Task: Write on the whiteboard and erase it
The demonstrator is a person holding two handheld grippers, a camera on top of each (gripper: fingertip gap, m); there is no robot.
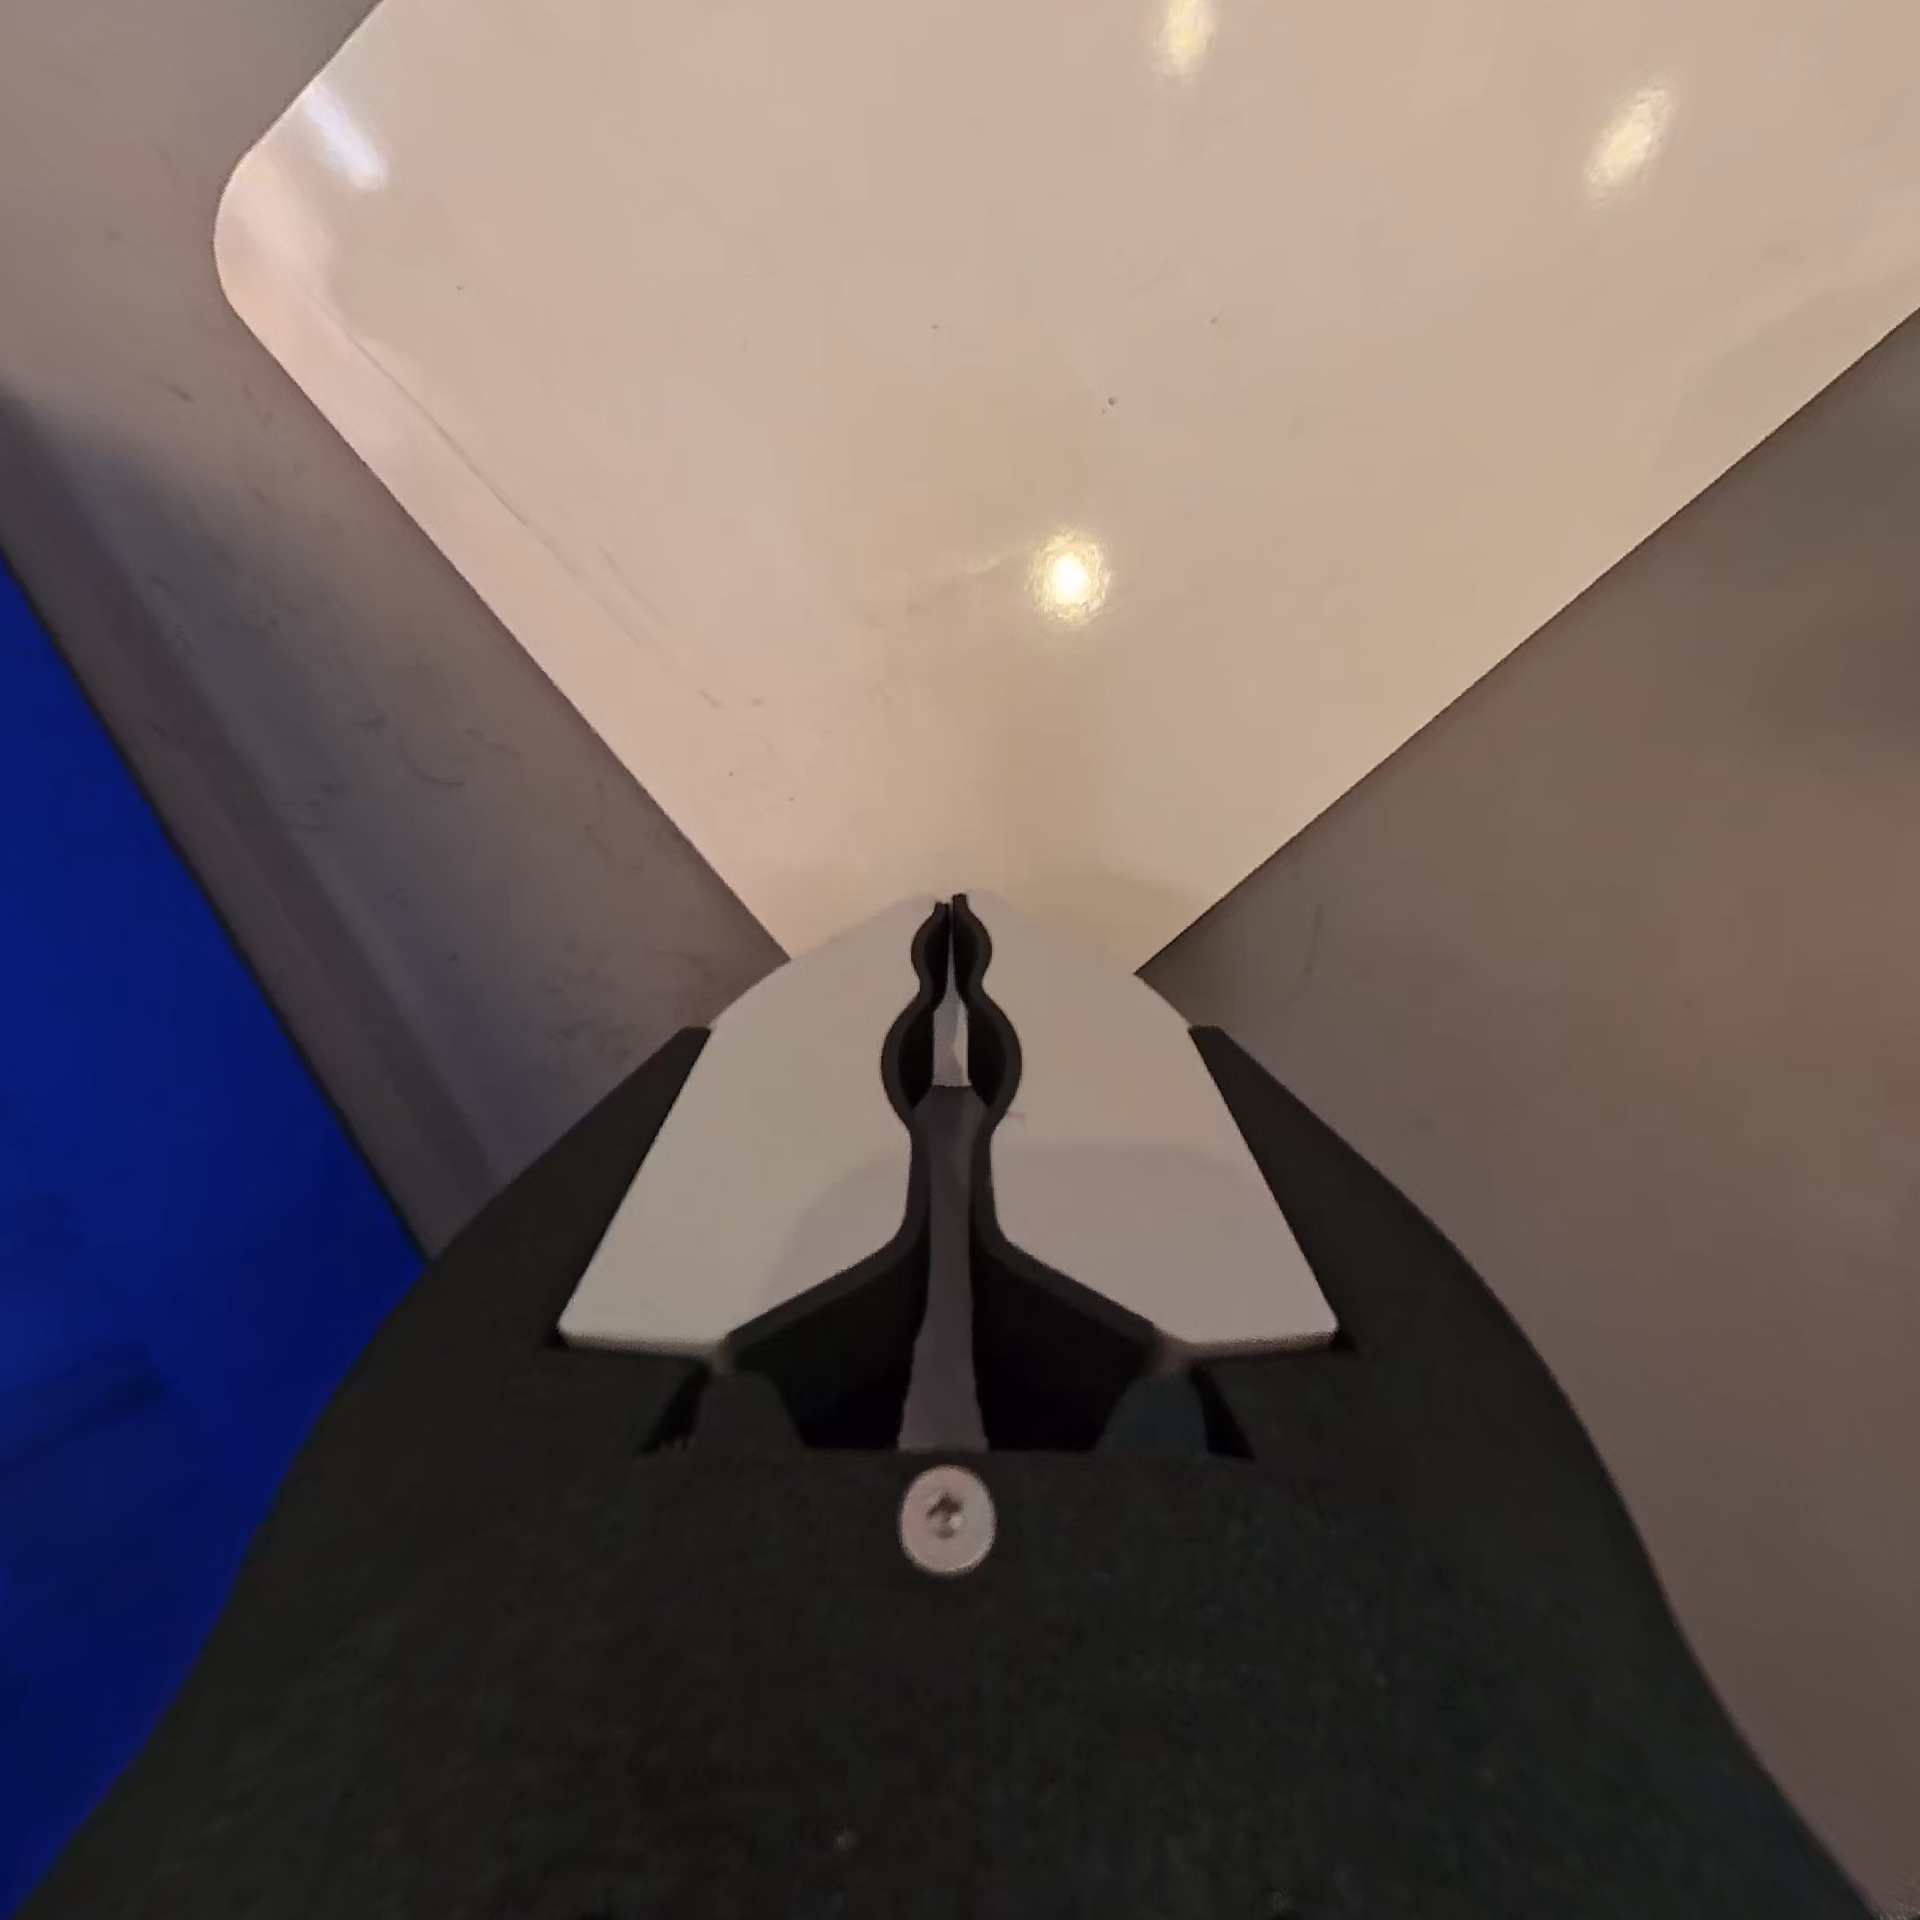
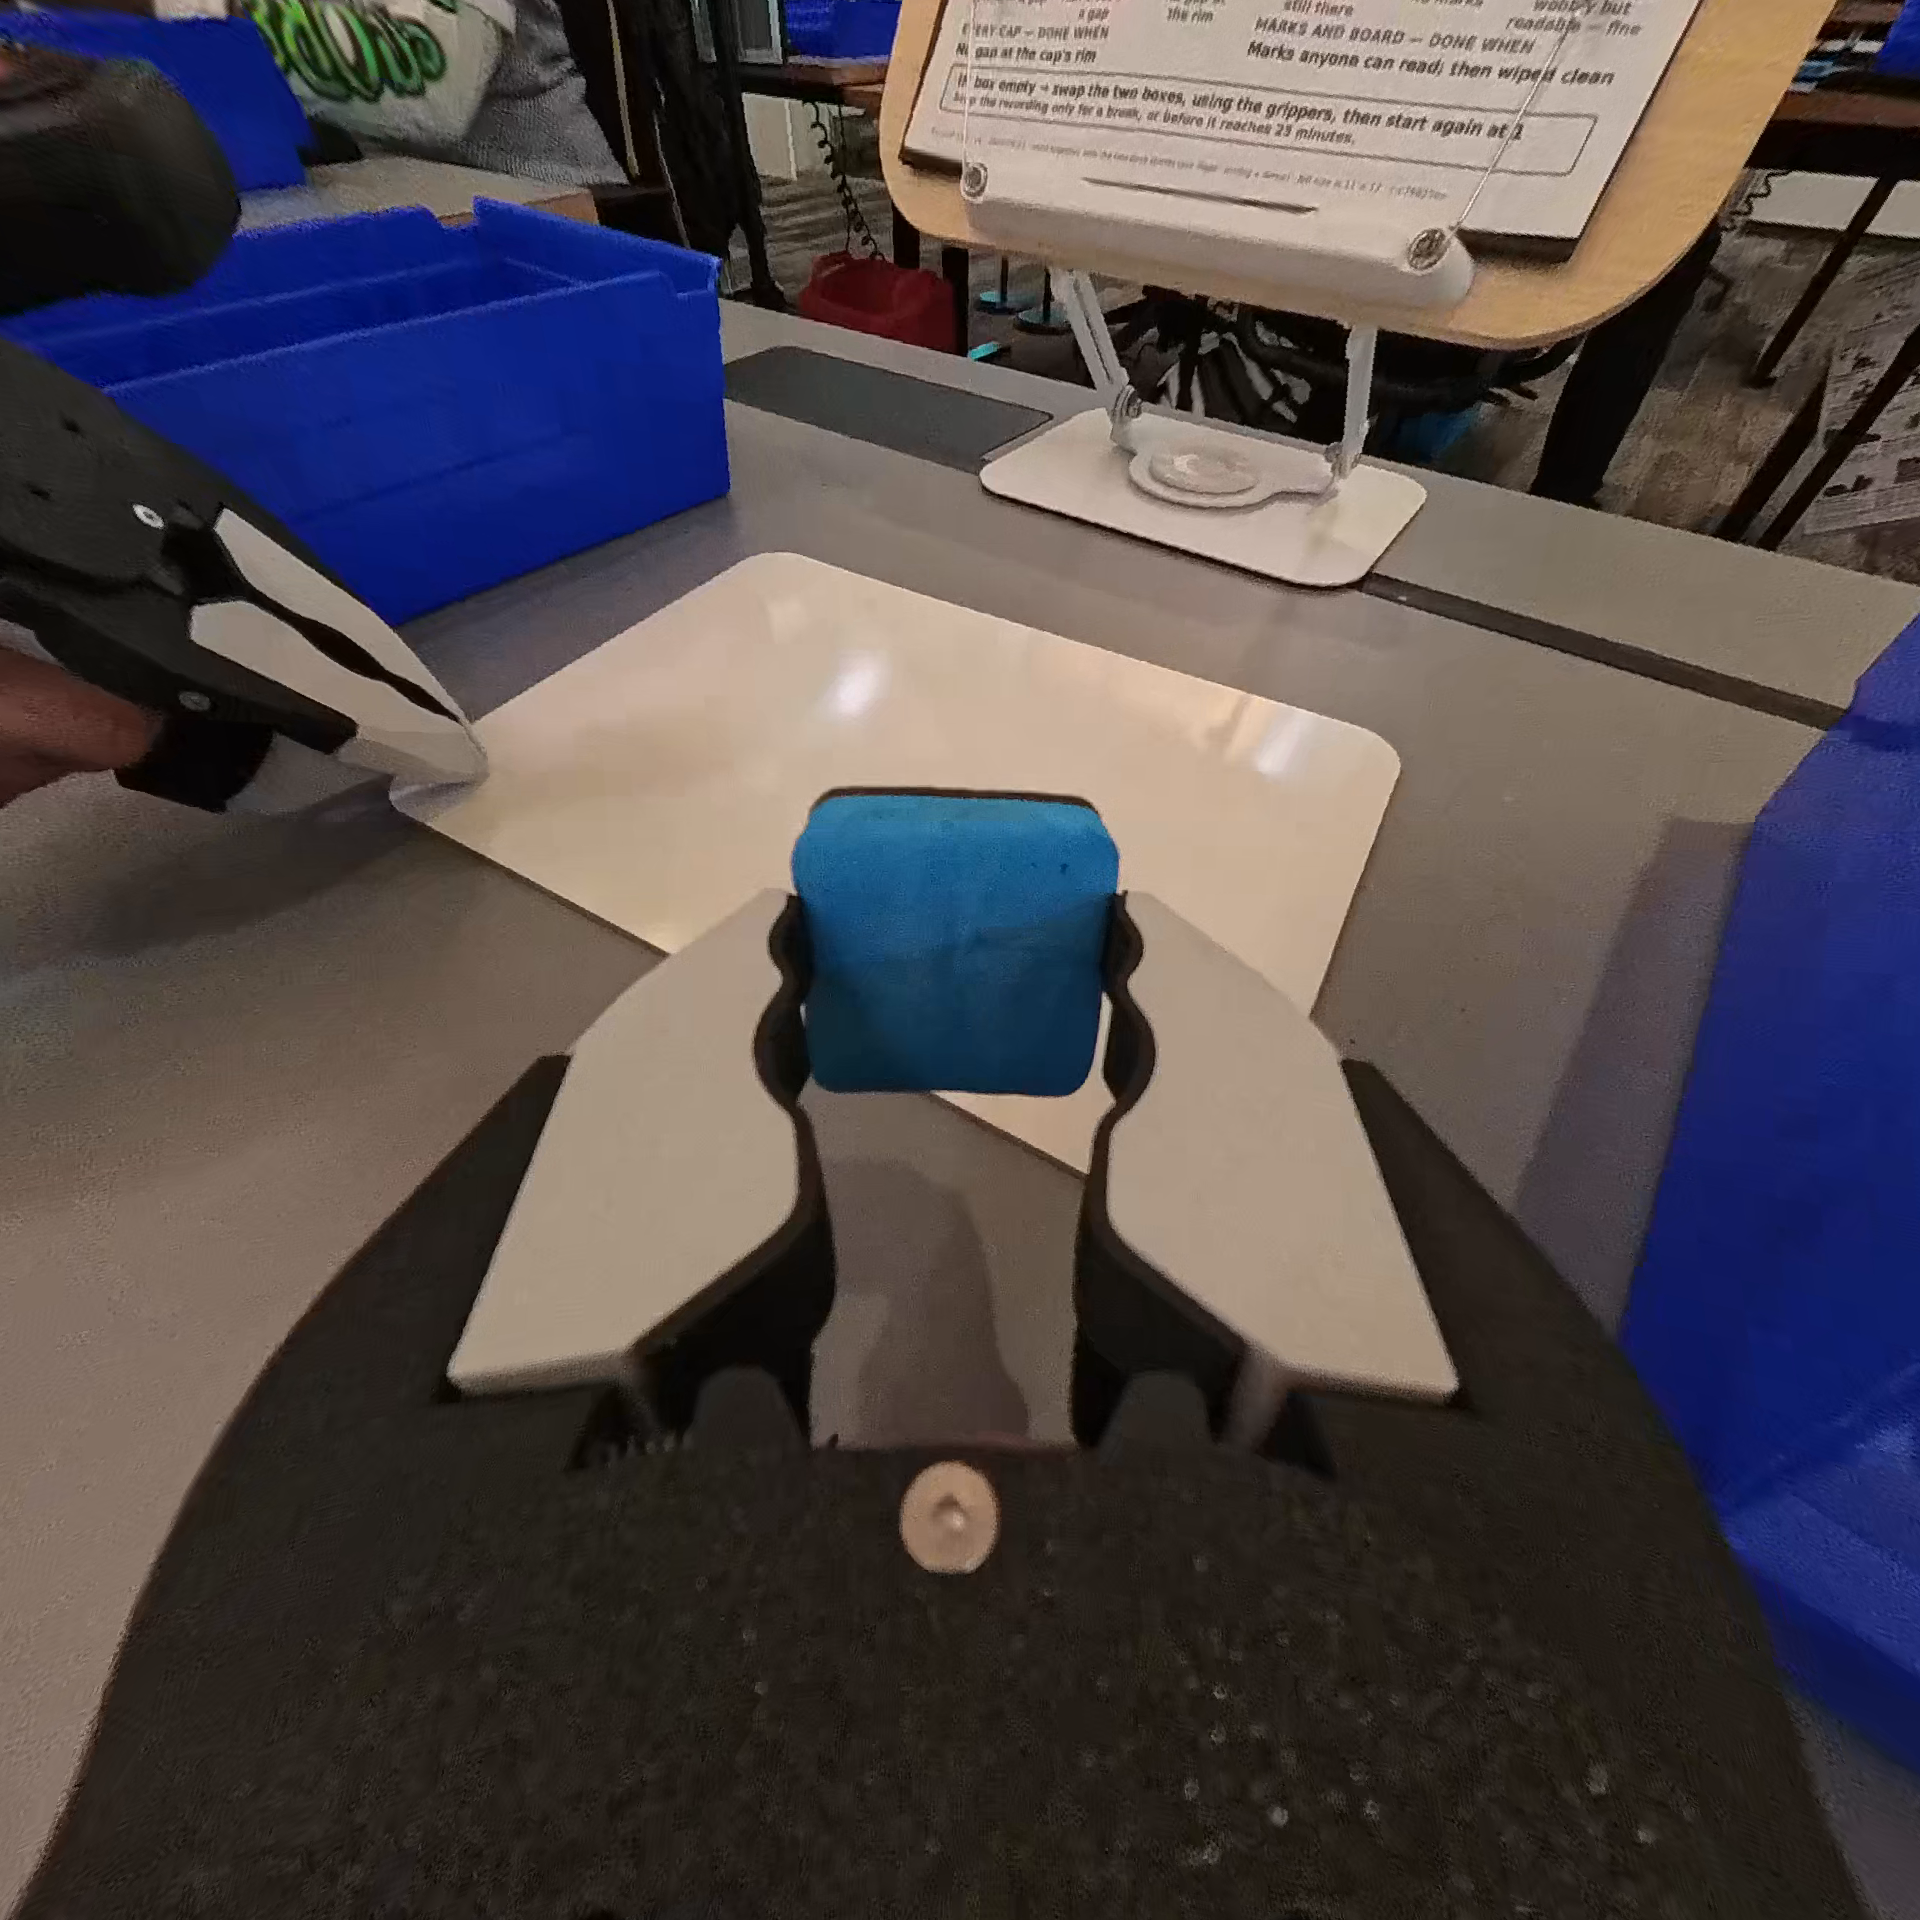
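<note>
Left wrist view: grey surface, scuffed. White whiteboard lies flat, turned corner-on. Left gripper with jaws clenched on nothing, tips at the near corner. Blue bin at left edge.

Right wrist view: right gripper jaws grasping a blue eraser over the board's near edge. Blue bins left and right; document stand behind. Board face bare, open between them.

Grey table; patterned floor
</note>
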